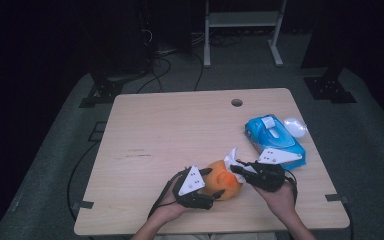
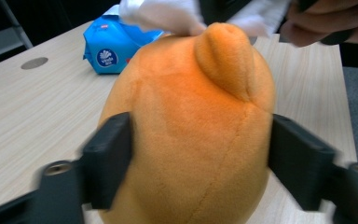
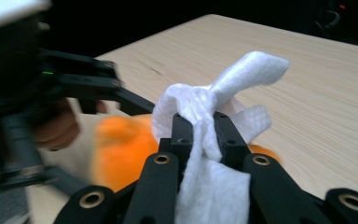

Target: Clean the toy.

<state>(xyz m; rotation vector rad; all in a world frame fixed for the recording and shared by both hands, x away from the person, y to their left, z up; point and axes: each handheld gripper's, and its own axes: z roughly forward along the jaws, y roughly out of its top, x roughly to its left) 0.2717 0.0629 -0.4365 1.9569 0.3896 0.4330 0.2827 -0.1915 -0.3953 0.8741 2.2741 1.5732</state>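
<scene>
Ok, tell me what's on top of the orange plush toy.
A white wipe, pinched in the right gripper, touches the top of the orange plush toy. The plush surface under the wipe is covered, so its state cannot be seen.

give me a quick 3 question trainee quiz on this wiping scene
1. True or false: the left gripper has its jaws on either side of the orange plush toy.
2. What does the right gripper pinch? A) white wipe B) blue pack C) cable
3. What lies beside the blue wipes pack at the table's right edge?

Key
1. True
2. A, the white wipe
3. A small white object, too blurred to name
</scene>
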